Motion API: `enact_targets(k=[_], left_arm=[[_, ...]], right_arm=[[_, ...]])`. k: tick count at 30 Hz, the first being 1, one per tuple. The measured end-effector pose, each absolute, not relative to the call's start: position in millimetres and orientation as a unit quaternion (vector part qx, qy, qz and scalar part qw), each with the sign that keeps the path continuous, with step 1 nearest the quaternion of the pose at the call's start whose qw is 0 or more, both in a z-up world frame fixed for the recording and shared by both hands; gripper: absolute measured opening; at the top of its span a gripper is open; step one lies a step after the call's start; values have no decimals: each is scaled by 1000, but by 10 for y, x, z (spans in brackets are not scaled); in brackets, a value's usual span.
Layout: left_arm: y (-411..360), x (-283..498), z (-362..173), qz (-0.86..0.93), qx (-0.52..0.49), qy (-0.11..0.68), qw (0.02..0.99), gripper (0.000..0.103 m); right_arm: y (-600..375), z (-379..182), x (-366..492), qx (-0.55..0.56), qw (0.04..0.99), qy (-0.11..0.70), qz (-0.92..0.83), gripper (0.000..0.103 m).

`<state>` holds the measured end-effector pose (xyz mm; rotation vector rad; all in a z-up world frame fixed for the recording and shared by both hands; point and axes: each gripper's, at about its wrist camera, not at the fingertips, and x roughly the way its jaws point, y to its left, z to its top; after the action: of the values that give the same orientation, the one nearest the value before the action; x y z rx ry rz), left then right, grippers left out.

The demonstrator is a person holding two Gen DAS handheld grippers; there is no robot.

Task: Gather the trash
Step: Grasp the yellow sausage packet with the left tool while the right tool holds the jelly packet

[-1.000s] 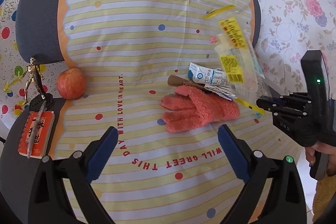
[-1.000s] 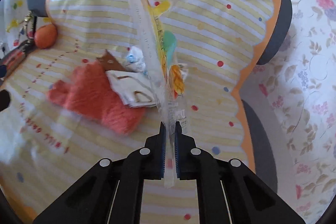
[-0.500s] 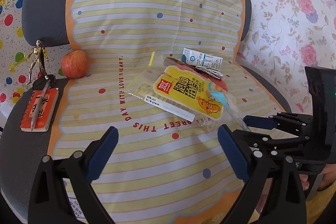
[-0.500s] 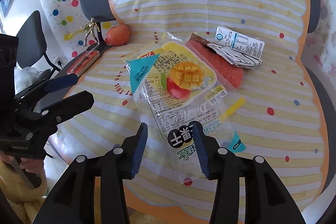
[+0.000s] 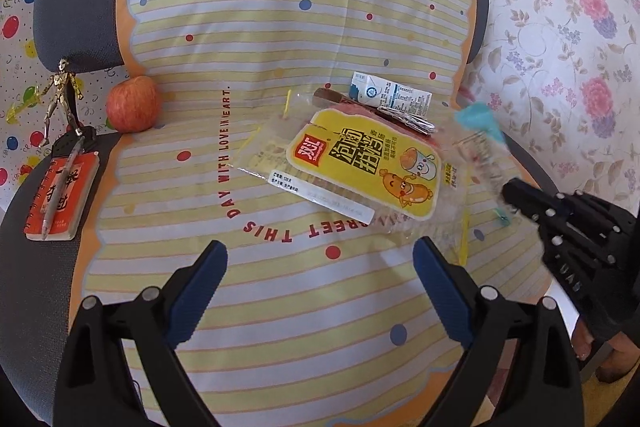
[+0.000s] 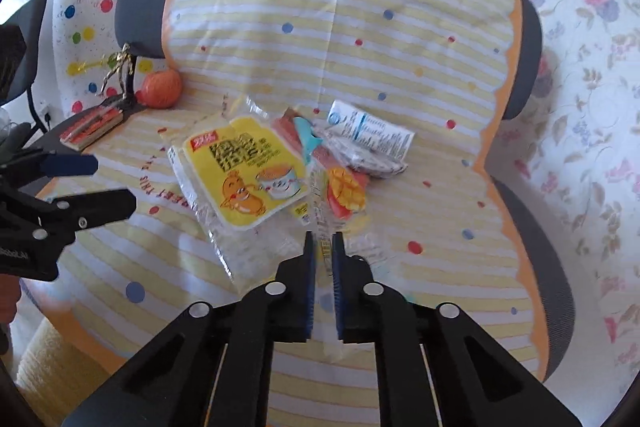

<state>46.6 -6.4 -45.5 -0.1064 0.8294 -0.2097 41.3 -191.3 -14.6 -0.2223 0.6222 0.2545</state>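
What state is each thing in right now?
Left hand-held gripper: open, empty.
Right hand-held gripper: shut on mango wrapper, lifted on edge.
Sausage wrapper: flat on the cloth.
Milk carton: flattened.
Apple: whole, untouched.
Notebook: closed, pen on top.
Figurine: upright.

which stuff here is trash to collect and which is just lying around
Trash: yellow sausage wrapper, clear mango wrapper pinched in the right gripper, flattened milk carton.

Lying about: apple, gold figurine, red notebook with a pen on it, pink glove under the wrappers.
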Motion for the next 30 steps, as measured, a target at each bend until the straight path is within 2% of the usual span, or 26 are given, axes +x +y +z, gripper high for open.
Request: enact_targets(k=[5, 10, 16, 20, 23, 25, 30], left_arm=[[-116, 585, -529, -107, -71, 423, 897, 81], [-138, 641, -569, -105, -82, 431, 893, 81], [-108, 608, -574, -99, -66, 429, 895, 81], [-67, 616, -570, -92, -67, 426, 897, 81], [-51, 598, -562, -94, -71, 427, 897, 81], [-56, 585, -574, -98, -72, 430, 894, 81], [-65, 670, -675, -92, -82, 450, 885, 77]], right_arm=[[-2164, 140, 358, -17, 949, 268, 163, 0], [-2283, 115, 498, 70, 935, 265, 222, 1], [-2342, 285, 291, 118, 945, 186, 243, 1], [-2169, 194, 363, 129, 911, 247, 303, 1], [-1960, -68, 460, 79, 912, 309, 258, 1], [-1931, -273, 569, 90, 899, 356, 240, 1], [-1838, -621, 646, 81, 882, 407, 223, 1]])
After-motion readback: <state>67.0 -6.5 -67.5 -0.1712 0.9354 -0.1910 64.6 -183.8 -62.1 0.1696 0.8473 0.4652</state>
